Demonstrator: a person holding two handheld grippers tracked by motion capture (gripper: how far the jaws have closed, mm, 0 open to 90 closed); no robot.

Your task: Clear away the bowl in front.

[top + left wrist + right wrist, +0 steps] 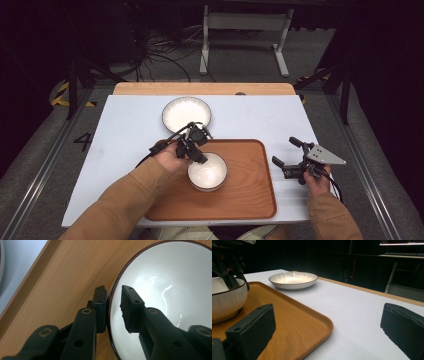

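1. The white table carries everything. The high view takes in its whole top, while the right gripper view shows a stretch of it running off beyond that gripper's jaws.
2. The wooden tray lies between the two grippers. The high view gives its full outline; the left gripper view shows bare wood grain and one raised edge to the outer side of that gripper's jaws.
3. The plate sits on the table just beyond the left gripper, clear of the tray. The right gripper view shows its shallow, striped rim from the side.
4. The bowl stands on the tray, right at the left gripper's tip. The left gripper view shows one jaw outside the dark rim, close against the wall, and the other inside with a small gap, so the jaws straddle the rim without pinching it.
5. The right gripper is held off the tray's right edge, well apart from the bowl, its jaws spread wide on nothing.
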